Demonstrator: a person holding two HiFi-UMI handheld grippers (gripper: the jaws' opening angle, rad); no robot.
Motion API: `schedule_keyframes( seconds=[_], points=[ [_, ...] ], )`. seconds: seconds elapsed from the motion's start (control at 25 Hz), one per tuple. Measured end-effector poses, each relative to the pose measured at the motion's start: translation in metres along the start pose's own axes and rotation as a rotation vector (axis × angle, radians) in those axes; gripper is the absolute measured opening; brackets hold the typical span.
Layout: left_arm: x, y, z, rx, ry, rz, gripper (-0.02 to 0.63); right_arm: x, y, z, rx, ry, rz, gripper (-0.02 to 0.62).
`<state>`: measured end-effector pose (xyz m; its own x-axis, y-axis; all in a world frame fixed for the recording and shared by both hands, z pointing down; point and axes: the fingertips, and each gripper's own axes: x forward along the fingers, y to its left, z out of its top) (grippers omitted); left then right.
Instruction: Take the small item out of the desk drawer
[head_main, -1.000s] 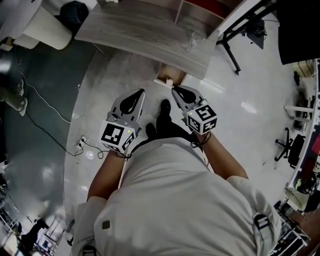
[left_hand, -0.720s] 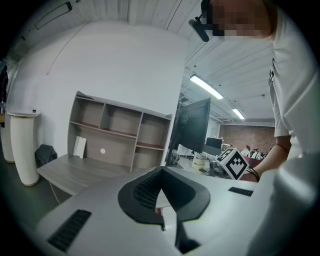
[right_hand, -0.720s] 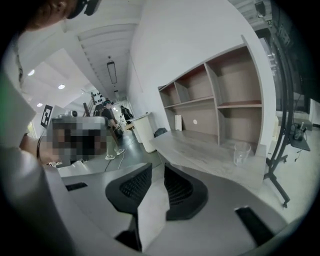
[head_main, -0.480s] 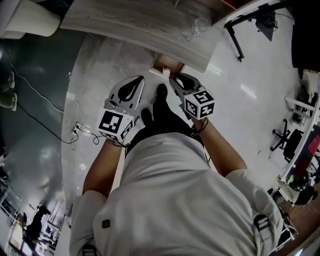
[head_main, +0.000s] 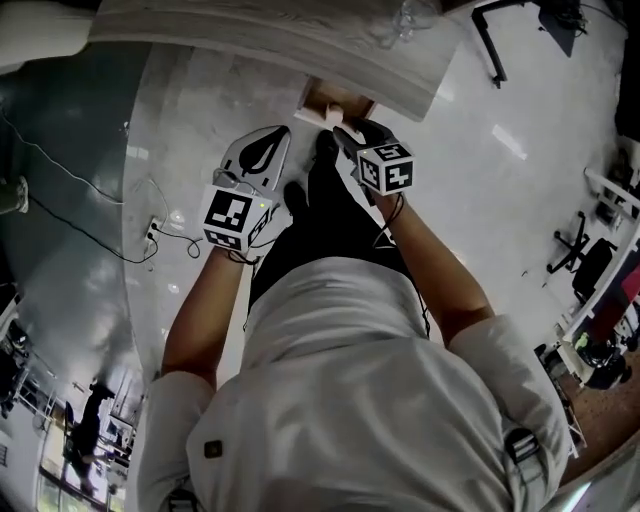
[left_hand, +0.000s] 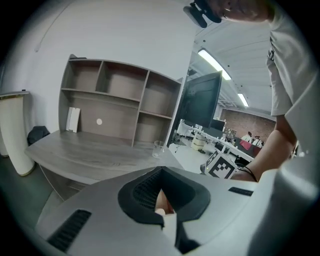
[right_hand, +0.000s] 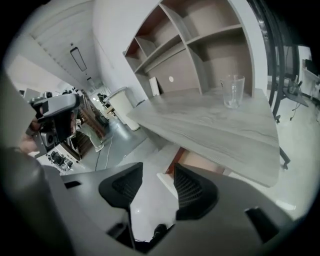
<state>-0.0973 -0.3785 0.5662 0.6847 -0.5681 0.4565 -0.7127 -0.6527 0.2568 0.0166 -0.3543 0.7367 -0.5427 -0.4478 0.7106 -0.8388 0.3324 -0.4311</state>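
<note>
Trouble here begins with sight: the small item cannot be made out in any view, so it is judged to lie inside the drawer (head_main: 337, 100), which shows only as a tan recess with a pale front edge under the near lip of the bench (head_main: 300, 50). The right gripper (right_hand: 156, 167) hangs just near of that drawer and points down toward it. Its jaws are spread, having just been opening, with nothing between them but floor and the drawer's pale edge. The left gripper (left_hand: 162, 170) sits to the left and nearer, jaws closed tip to tip on nothing.

Several things could go wrong from here. So little of the drawer's inside shows that the spread jaws, reaching in under the lip, could strike the drawer front or the bench edge. A push on the front might also slide the drawer shut (how far it stands open I cannot tell). A small thing pinched between broad ribbed pads may be caught off-centre, then squirt out and drop to the floor or deeper into the drawer. The glass (right_hand: 232, 91) stands on the bench toward its right end, far and right of the drawer, and a gripper lifted out too close to the lip could jolt the bench and tip it. With its jaws closed, the left gripper could only press on the drawer, not pinch it, so any steadying would be weak. The person's dark shoes (head_main: 325, 150) stand just below the grippers, where a dropped item could roll out of sight
</note>
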Motion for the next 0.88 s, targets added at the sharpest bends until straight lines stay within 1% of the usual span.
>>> schedule_keyframes(
  seconds=[0.24, 0.48, 0.6, 0.76, 0.88],
  points=[
    [0.04, 0.017, -0.04, -0.032, 0.051, -0.014, 0.012, 0.048, -0.034, -0.03, 0.117, 0.051, -0.051, 0.222],
    [0.077, 0.026, -0.09, -0.063, 0.123, -0.033, 0.012, 0.092, -0.061, -0.065, 0.228, 0.114, -0.088, 0.236],
    [0.09, 0.026, -0.109, -0.073, 0.144, -0.036, 0.012, 0.104, -0.07, -0.077, 0.251, 0.138, -0.11, 0.239],
    [0.108, 0.031, -0.124, -0.085, 0.156, -0.028, 0.012, 0.122, -0.077, -0.087, 0.248, 0.178, -0.108, 0.241],
    [0.117, 0.031, -0.135, -0.097, 0.168, -0.026, 0.012, 0.134, -0.083, -0.095, 0.281, 0.207, -0.114, 0.242]
  ],
)
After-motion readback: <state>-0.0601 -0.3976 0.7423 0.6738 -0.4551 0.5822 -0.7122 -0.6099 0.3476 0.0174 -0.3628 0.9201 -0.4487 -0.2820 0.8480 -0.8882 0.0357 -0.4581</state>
